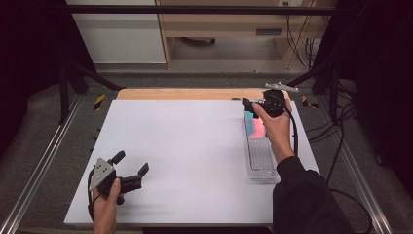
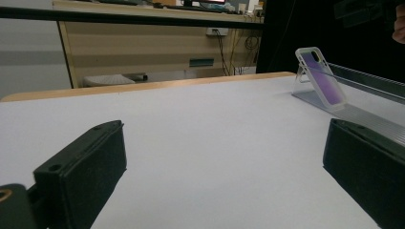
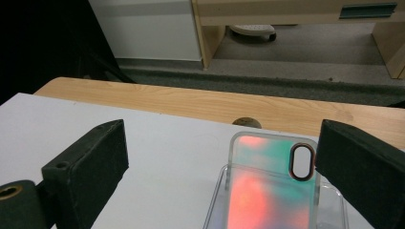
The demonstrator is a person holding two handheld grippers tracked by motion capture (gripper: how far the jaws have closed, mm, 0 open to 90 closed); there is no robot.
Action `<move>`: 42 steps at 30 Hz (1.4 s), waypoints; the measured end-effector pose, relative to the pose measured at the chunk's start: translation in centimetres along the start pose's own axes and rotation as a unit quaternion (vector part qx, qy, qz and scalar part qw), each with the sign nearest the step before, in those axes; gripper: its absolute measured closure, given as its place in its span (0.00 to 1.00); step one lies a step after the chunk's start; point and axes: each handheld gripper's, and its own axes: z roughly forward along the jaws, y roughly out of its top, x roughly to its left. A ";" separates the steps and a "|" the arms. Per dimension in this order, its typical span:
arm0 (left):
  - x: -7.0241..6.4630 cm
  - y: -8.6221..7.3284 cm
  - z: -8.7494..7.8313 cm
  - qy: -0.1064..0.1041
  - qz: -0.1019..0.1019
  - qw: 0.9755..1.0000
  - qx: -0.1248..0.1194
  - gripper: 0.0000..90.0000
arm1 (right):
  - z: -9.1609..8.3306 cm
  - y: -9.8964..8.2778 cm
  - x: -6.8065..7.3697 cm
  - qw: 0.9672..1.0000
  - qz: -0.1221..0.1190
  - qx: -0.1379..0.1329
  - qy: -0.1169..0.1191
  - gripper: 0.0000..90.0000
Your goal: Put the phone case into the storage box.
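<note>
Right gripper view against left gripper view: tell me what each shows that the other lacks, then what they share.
Right gripper view alone: the phone case from close above, glowing orange and teal, its camera cutout dark-rimmed, and a hole in the wooden edge.
Left gripper view alone: the case far off, looking purple, propped tilted on a clear rack.
Both: the white table, open black fingers, wooden furniture behind.

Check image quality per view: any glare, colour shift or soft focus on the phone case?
High view: dim, dark edges; the phone case is a small, soft pink-green glow under the right gripper. Left gripper view: case reads purple, fairly sharp; near jaws blurred. Right gripper view: case shows an orange-green sheen, slightly soft, no hard glare.
</note>
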 end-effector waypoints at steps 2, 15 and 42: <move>0.0 0.0 0.0 -0.001 0.000 1.000 0.000 0.01 | -0.1 0.0 0.2 1.000 0.000 0.000 0.003 0.05; -0.1 0.0 0.0 0.004 -0.002 1.000 0.000 0.01 | -1.3 0.3 1.6 1.000 -0.010 -0.009 0.019 0.05; -0.1 0.0 -0.1 -0.008 0.012 1.000 0.002 0.01 | -6.1 0.5 3.8 0.996 -0.064 0.007 0.058 0.04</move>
